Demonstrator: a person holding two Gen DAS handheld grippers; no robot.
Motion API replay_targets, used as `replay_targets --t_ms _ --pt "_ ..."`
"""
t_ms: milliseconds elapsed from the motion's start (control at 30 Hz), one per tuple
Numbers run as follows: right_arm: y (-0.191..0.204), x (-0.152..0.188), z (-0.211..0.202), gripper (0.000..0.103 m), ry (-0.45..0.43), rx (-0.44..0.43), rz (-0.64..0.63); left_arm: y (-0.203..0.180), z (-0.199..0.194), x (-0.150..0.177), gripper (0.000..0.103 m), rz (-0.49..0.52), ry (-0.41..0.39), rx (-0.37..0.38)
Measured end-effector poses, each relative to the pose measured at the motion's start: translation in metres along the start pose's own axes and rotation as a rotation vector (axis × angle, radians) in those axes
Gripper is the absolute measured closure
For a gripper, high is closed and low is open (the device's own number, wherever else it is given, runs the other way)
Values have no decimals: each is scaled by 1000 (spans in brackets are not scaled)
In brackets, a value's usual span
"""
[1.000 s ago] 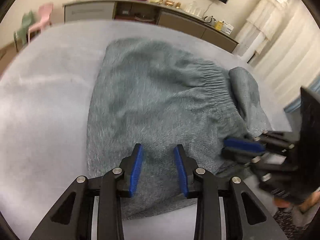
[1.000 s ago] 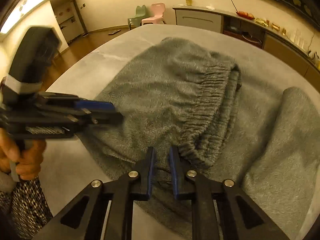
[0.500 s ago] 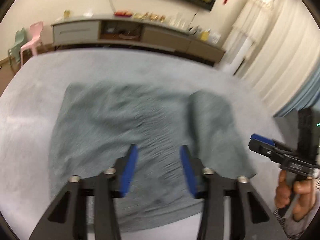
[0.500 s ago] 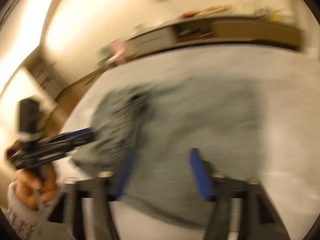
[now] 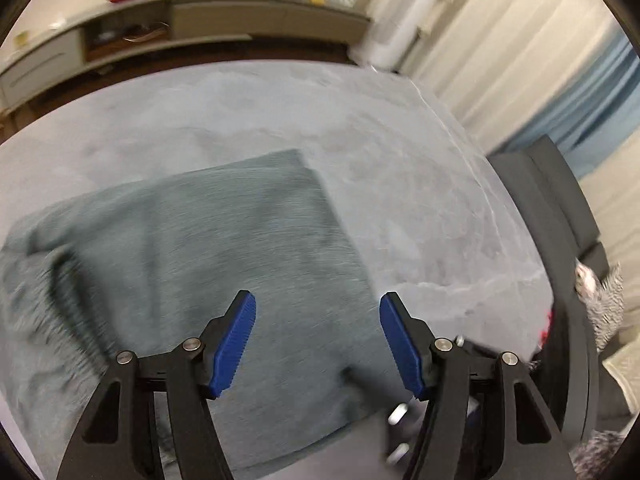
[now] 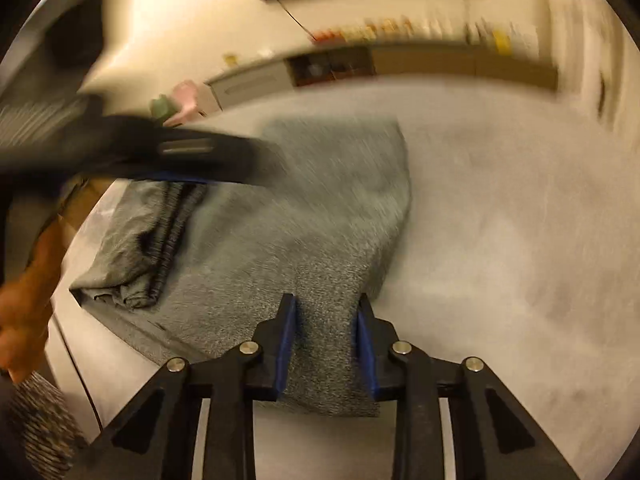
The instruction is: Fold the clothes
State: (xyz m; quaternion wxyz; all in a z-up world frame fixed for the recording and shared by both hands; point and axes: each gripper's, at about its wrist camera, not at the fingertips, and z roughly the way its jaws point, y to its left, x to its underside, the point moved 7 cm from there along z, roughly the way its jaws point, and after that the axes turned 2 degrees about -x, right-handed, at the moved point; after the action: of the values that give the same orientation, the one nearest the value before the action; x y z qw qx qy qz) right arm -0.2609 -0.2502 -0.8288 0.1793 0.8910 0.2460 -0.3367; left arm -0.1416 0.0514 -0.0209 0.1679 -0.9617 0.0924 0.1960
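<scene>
The left gripper (image 5: 316, 340) has its fingers spread wide and opening further, nothing between them, above the near right corner of the grey garment (image 5: 224, 264). The right gripper (image 6: 326, 344) is closing its fingers over the garment's near edge; whether the pads press it cannot be told. The garment lies folded flat on the pale worktop (image 6: 500, 220), with bare surface to its right and behind. A dark chair (image 5: 560, 216) stands at the worktop's right edge, and a long sideboard (image 5: 168, 24) lines the far wall.

Long low beige sideboard (image 5: 224, 20) set against cream wall (image 6: 168, 32); pale pleated curtains (image 5: 500, 52) hung at right; warm light cast.
</scene>
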Motion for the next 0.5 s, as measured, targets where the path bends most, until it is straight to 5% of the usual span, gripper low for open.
replay_targets --t_ms 200,267,300,433,500 --pt "41 -7 -52 75 -160 100 -292 -22 33 -8 42 115 178 -49" --pt "45 -5 -69 75 -181 110 -331 -10 37 -5 82 127 168 -102" --pt "45 -5 -75 75 -186 112 -337 -4 37 -4 91 127 157 -122" --pt "42 -14 -128 78 -267 57 -314 29 -33 -1 96 -66 -51 50" --pt "50 -21 -166 52 -338 -3 -307 67 -91 13 96 -172 -182 114"
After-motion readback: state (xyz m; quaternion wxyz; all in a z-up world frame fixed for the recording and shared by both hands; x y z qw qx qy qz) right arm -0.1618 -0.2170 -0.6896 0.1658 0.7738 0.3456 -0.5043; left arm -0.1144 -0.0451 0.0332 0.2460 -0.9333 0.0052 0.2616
